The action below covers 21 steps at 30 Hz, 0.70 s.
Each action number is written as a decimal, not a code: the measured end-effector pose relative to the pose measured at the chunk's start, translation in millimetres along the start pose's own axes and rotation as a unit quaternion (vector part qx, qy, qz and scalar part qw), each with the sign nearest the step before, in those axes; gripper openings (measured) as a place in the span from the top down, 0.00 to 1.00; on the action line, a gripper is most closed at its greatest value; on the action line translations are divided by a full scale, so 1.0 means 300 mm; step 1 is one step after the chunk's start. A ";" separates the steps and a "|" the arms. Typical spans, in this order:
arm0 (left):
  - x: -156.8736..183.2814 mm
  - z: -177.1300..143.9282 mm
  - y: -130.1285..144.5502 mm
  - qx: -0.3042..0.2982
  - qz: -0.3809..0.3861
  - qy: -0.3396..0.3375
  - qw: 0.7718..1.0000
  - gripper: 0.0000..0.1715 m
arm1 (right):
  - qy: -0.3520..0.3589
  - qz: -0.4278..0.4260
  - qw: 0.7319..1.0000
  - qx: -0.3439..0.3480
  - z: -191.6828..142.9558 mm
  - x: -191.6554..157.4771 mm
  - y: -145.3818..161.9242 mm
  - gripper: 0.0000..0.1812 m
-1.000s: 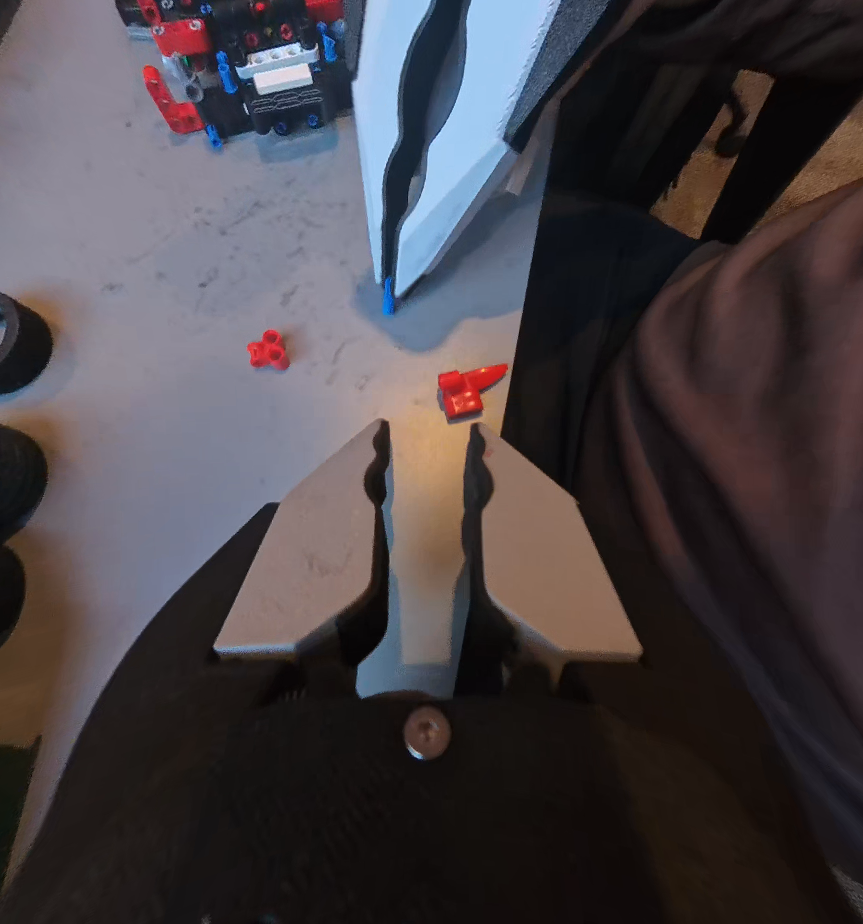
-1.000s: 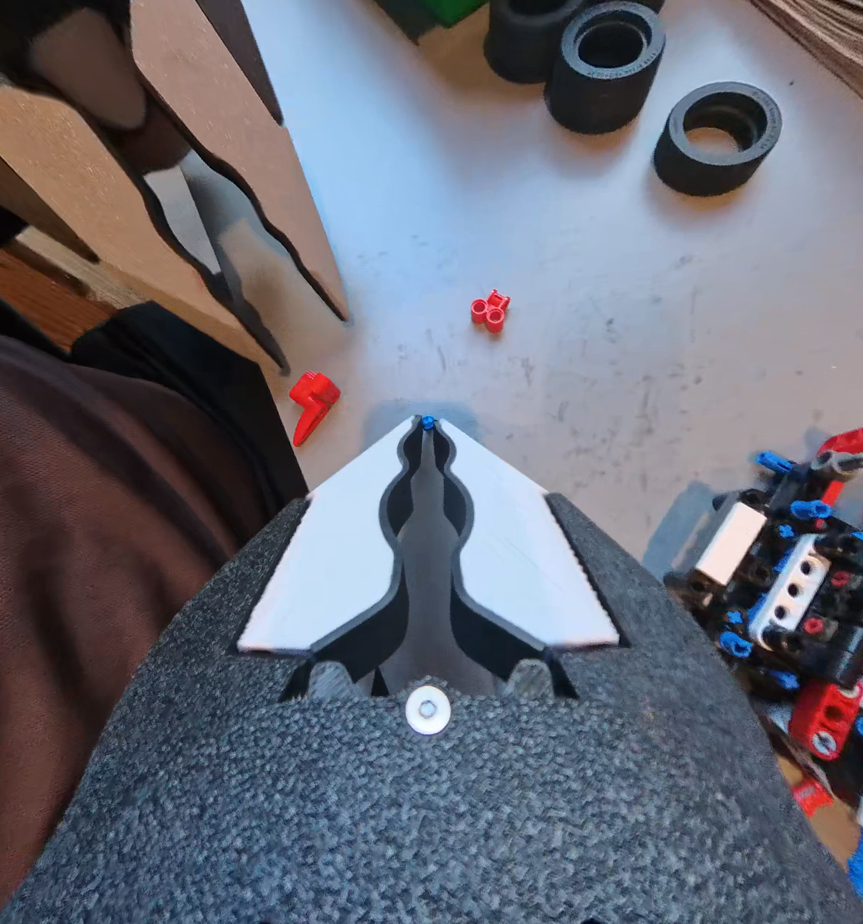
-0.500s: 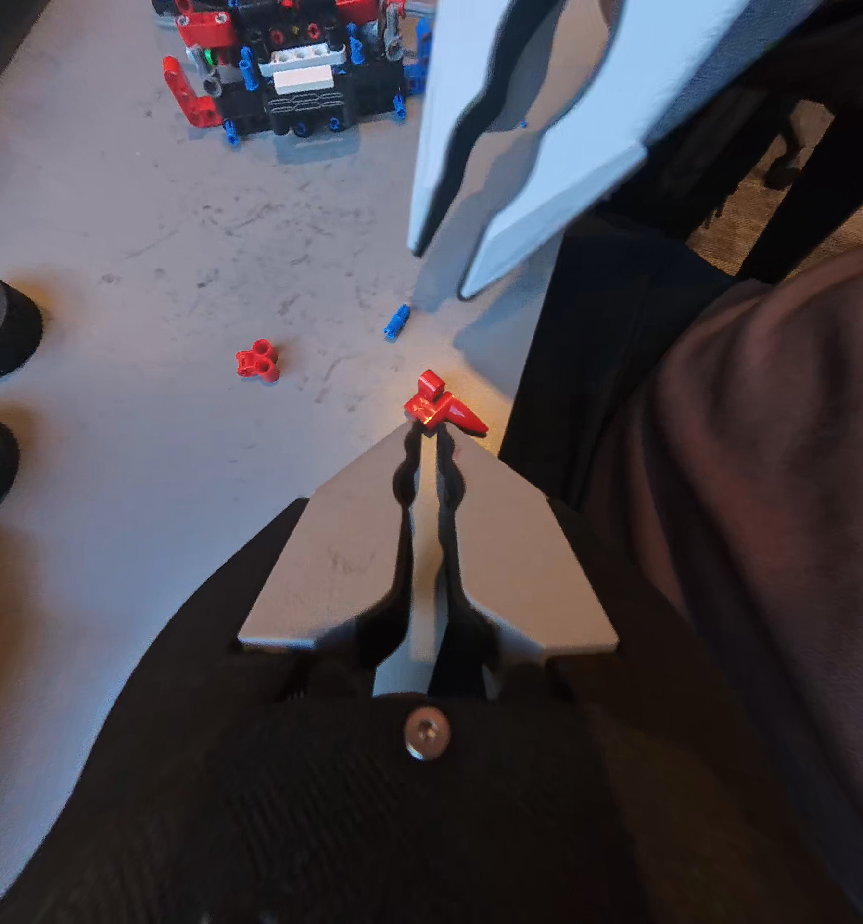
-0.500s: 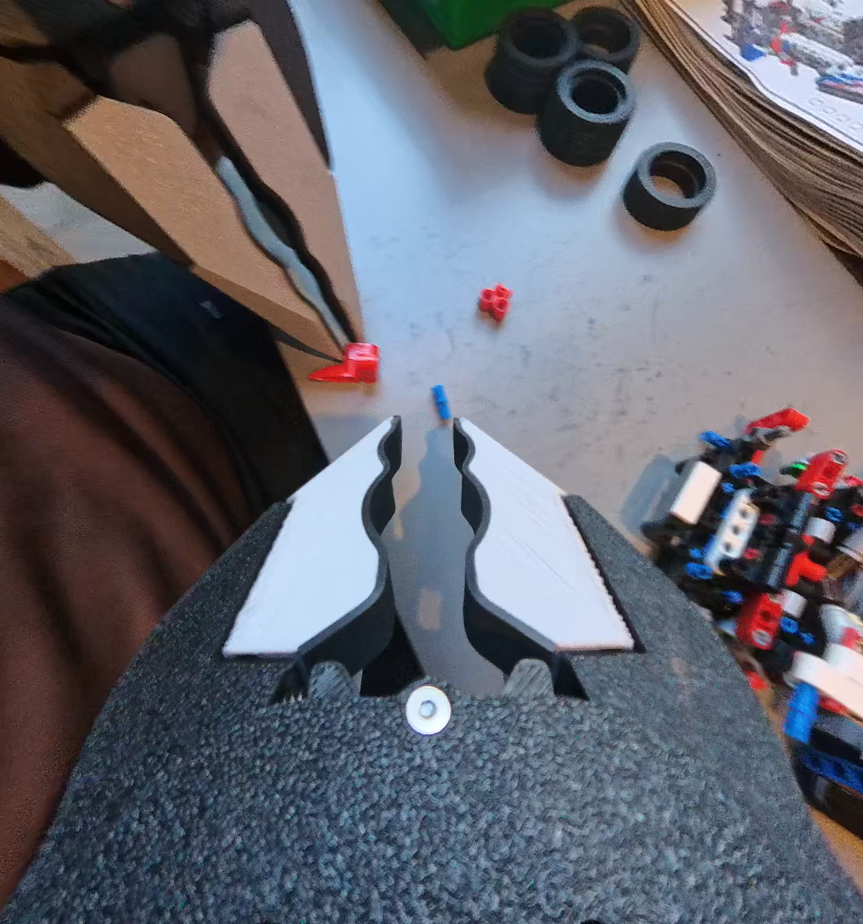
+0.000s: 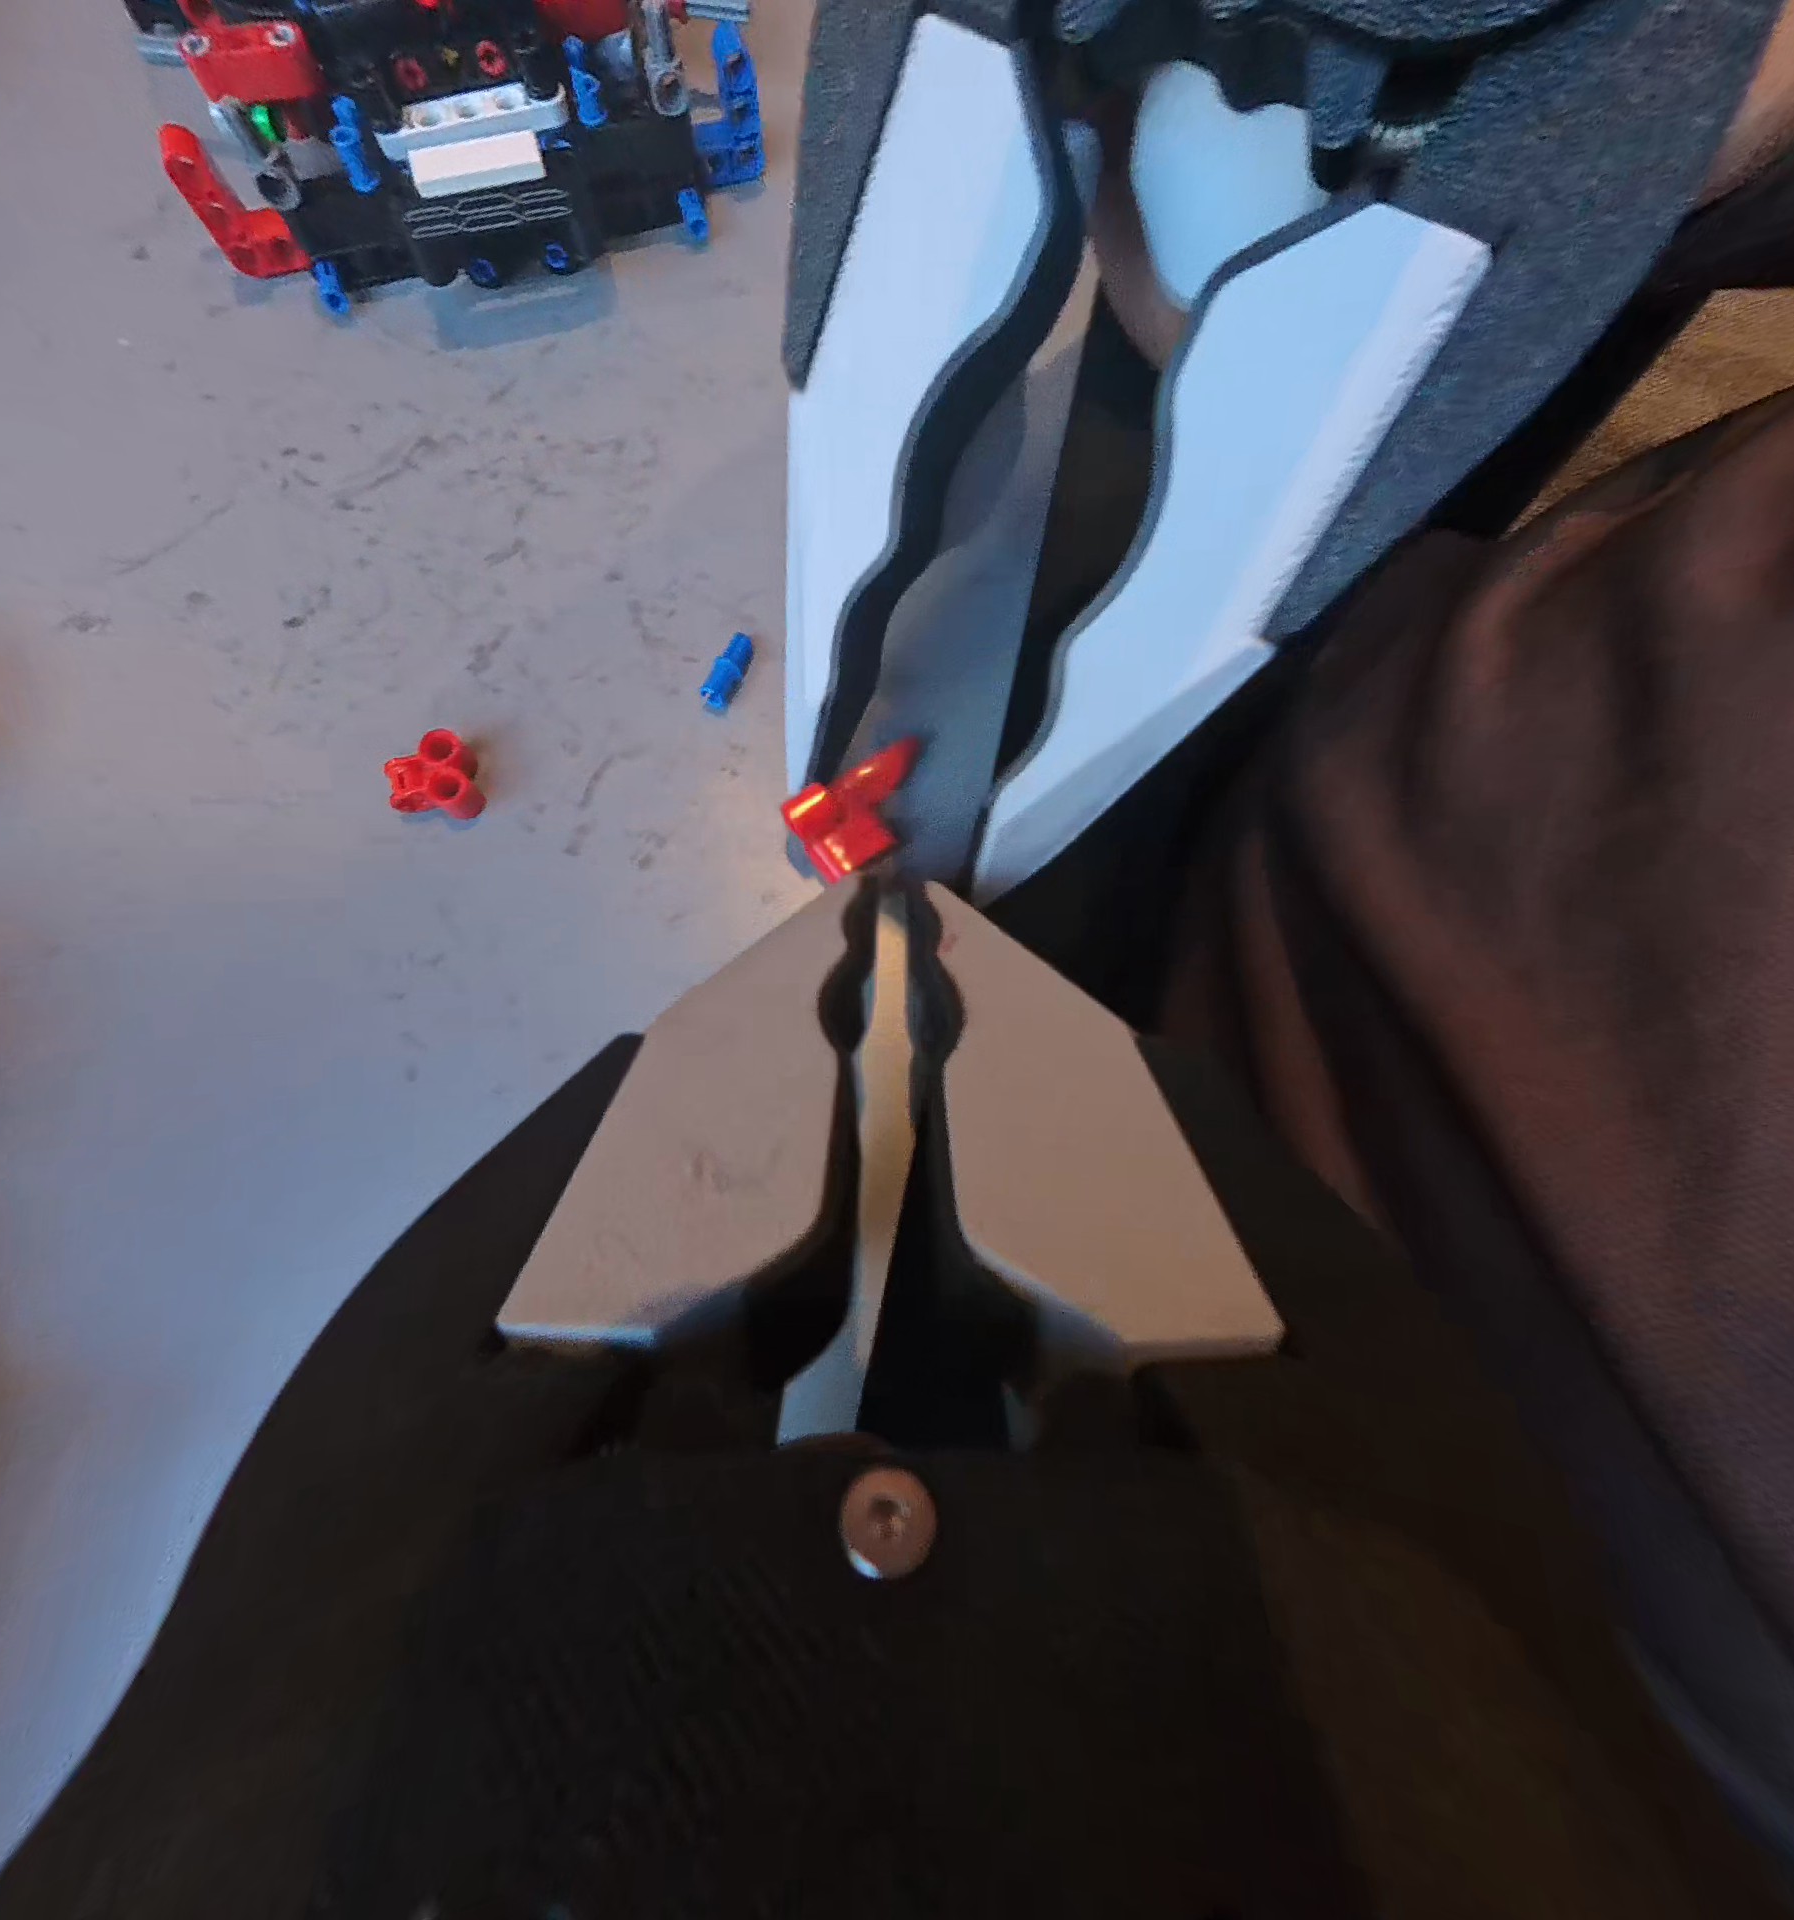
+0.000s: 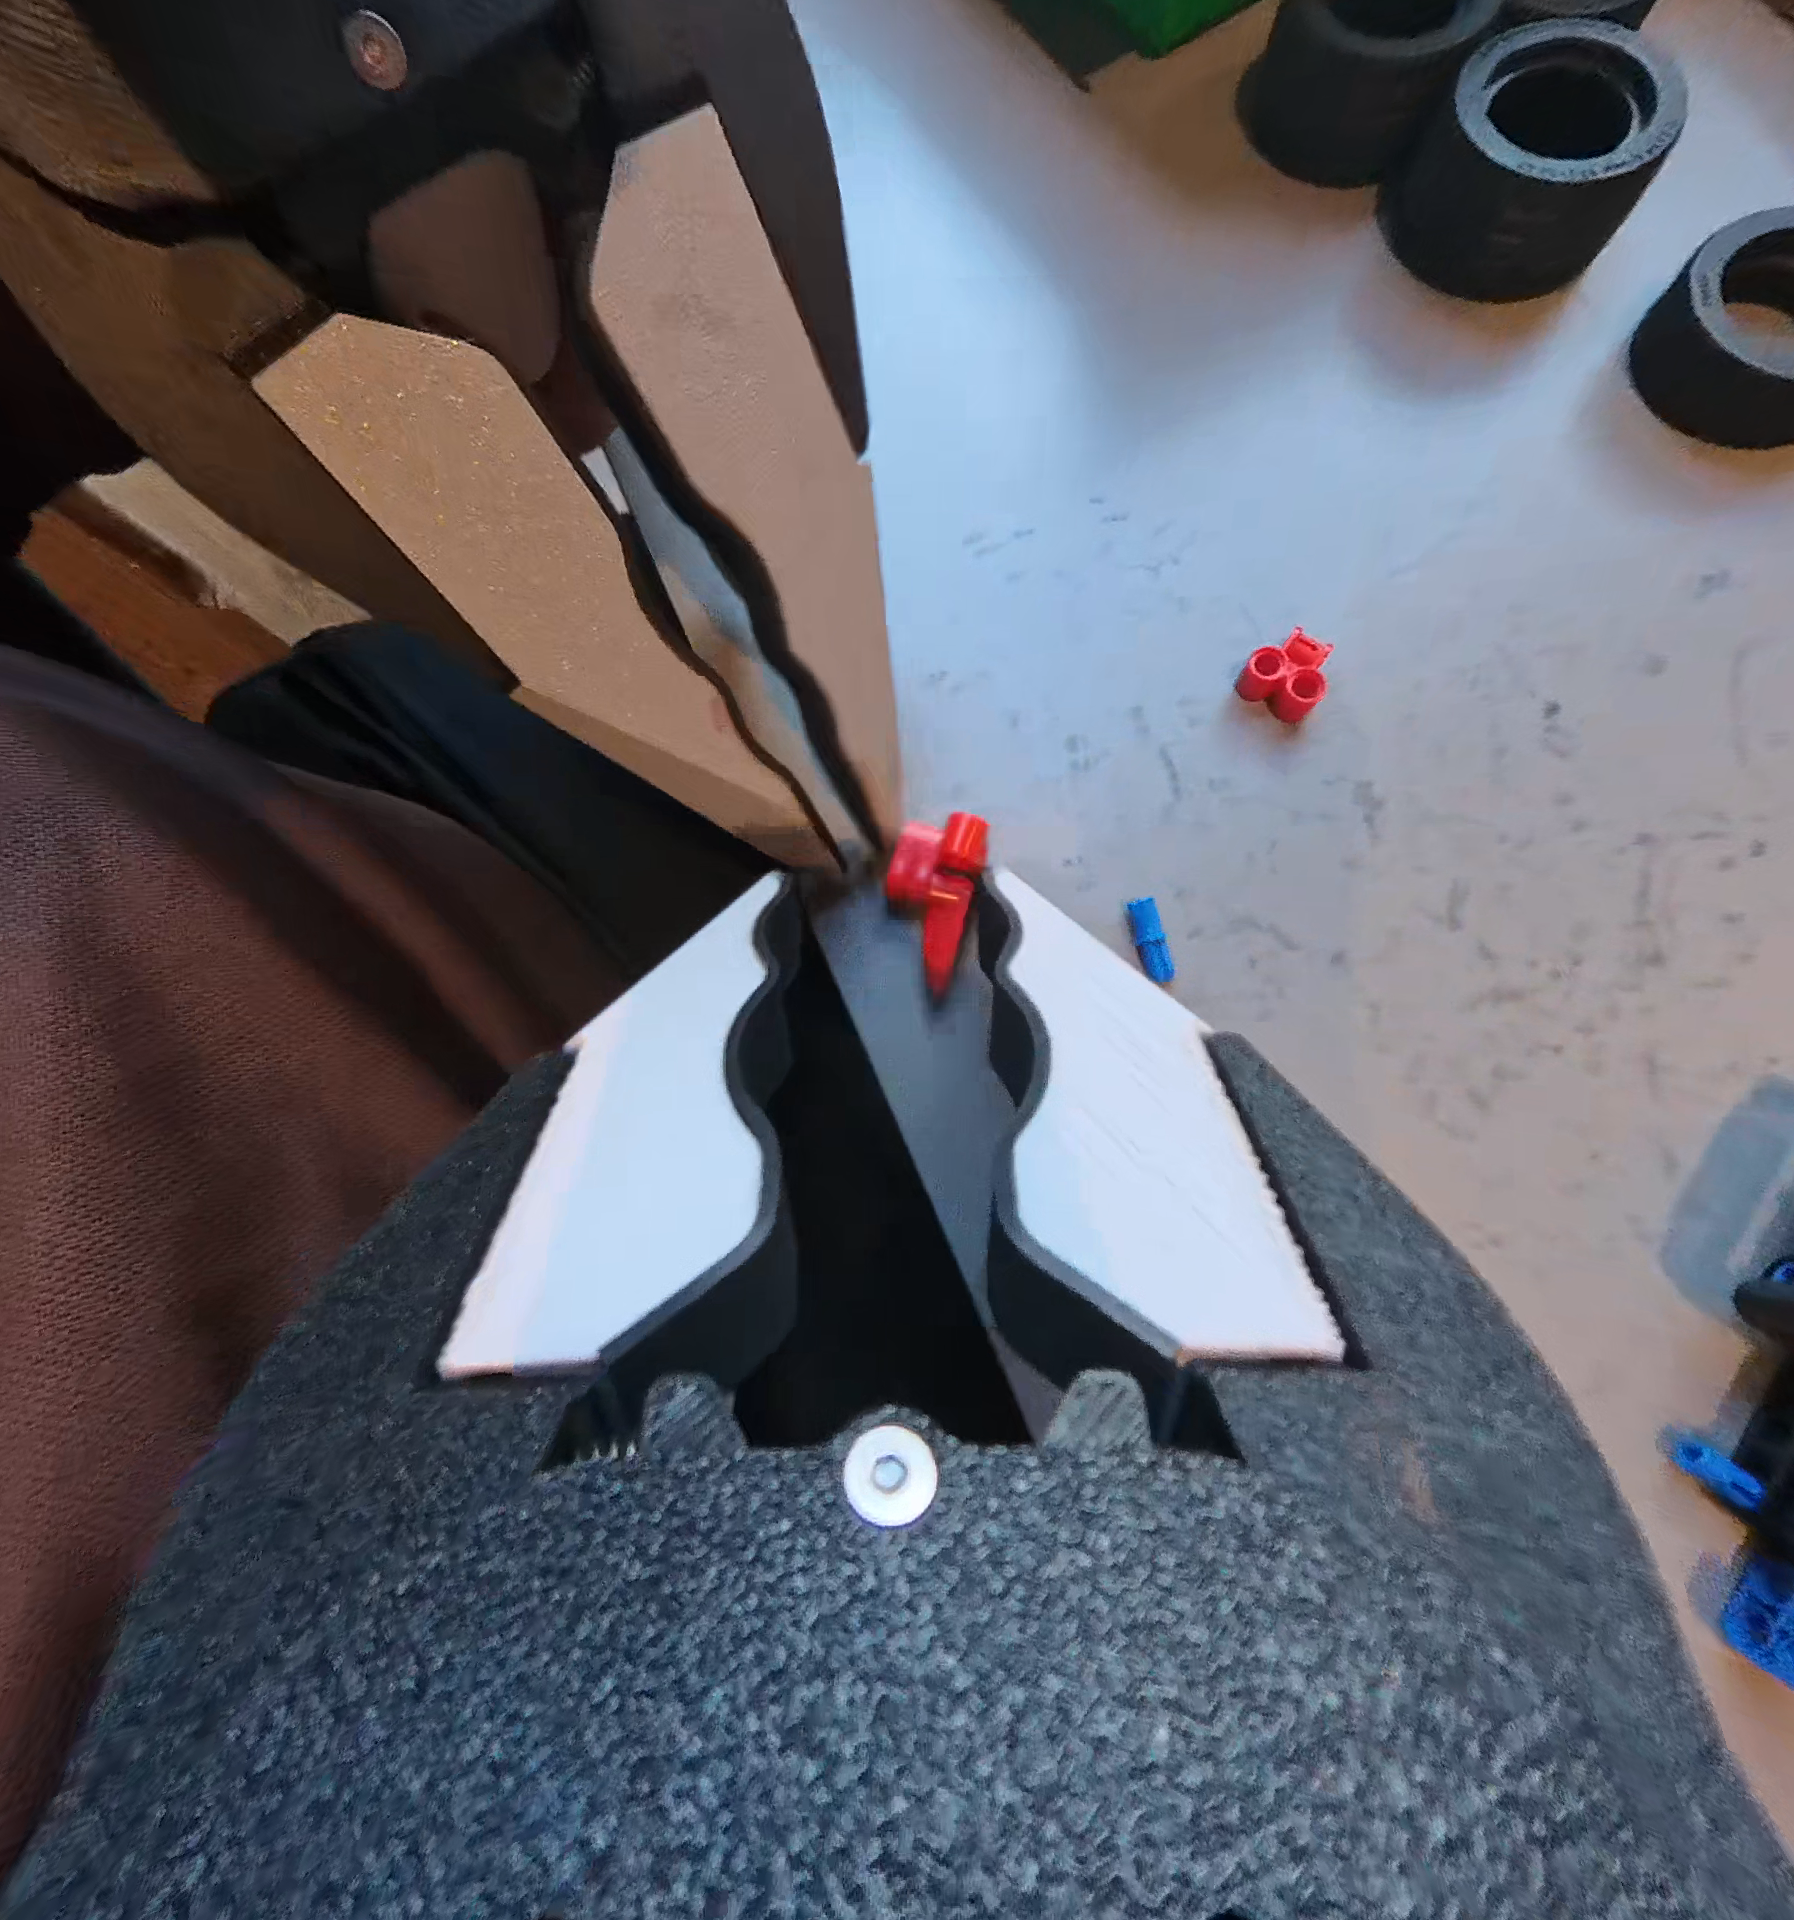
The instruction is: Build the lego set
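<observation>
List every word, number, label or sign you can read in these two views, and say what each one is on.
None can be read in either view.
Black tyre: faint raised marks along its rim, too blurred to read.
Lego model: no writing visible on it.

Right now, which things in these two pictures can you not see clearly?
- Lego model: cut by the top edge in the left view, by the right edge in the right view.
- Red piece: blurred; the grip of the left tongs on it is unclear.
- Tires: cut by the top edge, right view.
</observation>
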<state>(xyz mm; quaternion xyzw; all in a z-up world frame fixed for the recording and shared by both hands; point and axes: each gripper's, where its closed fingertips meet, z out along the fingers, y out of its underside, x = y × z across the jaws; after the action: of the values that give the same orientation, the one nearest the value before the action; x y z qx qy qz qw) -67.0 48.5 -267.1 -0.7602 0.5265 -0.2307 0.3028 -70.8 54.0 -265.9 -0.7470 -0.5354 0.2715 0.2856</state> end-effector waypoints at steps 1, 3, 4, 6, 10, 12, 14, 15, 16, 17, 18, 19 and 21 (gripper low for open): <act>0.000 0.003 -0.001 0.000 -0.003 0.002 1.000 1.00 | -0.005 -0.008 1.000 -0.006 0.002 0.002 -0.002 0.83; -0.006 -0.001 0.001 -0.001 -0.003 0.000 1.000 1.00 | -0.016 -0.029 0.999 -0.023 0.008 0.009 -0.003 0.85; -0.008 -0.006 0.004 -0.003 0.001 0.001 1.000 1.00 | -0.022 -0.044 0.998 -0.033 0.008 0.013 -0.002 0.87; -0.018 -0.024 0.010 -0.005 0.003 -0.003 1.000 0.97 | -0.015 -0.078 0.995 -0.052 0.002 0.038 0.000 0.88; -0.073 -0.063 0.020 -0.014 0.024 -0.021 0.999 0.88 | -0.003 -0.092 0.994 -0.053 -0.039 0.064 -0.009 0.87; -0.097 -0.064 0.017 -0.021 0.040 -0.023 0.999 0.84 | 0.005 -0.087 0.995 -0.044 -0.059 0.070 -0.006 0.87; -0.099 -0.051 0.004 -0.020 0.057 -0.007 0.998 0.81 | 0.024 -0.088 0.995 -0.034 -0.079 0.090 -0.003 0.89; -0.096 -0.041 -0.003 -0.019 0.062 0.003 0.998 0.80 | 0.028 -0.083 0.996 -0.033 -0.086 0.100 0.001 0.89; -0.088 -0.032 -0.010 -0.017 0.063 0.018 0.998 0.80 | 0.030 -0.076 0.996 -0.036 -0.092 0.113 0.007 0.89; -0.079 -0.024 -0.016 -0.017 0.063 0.031 0.997 0.80 | 0.032 -0.072 0.996 -0.039 -0.097 0.126 0.013 0.89; -0.076 -0.014 -0.021 -0.017 0.065 0.038 0.997 0.80 | 0.035 -0.068 0.996 -0.042 -0.100 0.141 0.019 0.89; -0.075 -0.005 -0.022 -0.019 0.070 0.041 0.997 0.80 | 0.036 -0.065 0.996 -0.043 -0.102 0.151 0.022 0.89; -0.074 0.011 -0.012 -0.030 0.083 0.045 0.995 0.81 | 0.031 -0.067 0.996 -0.045 -0.096 0.158 0.024 0.90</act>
<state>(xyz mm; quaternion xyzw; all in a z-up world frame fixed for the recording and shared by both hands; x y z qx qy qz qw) -69.9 71.0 -267.4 -0.7115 0.6075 -0.2227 0.2741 -32.4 93.4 -255.9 -0.7297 -0.5866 0.2046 0.2856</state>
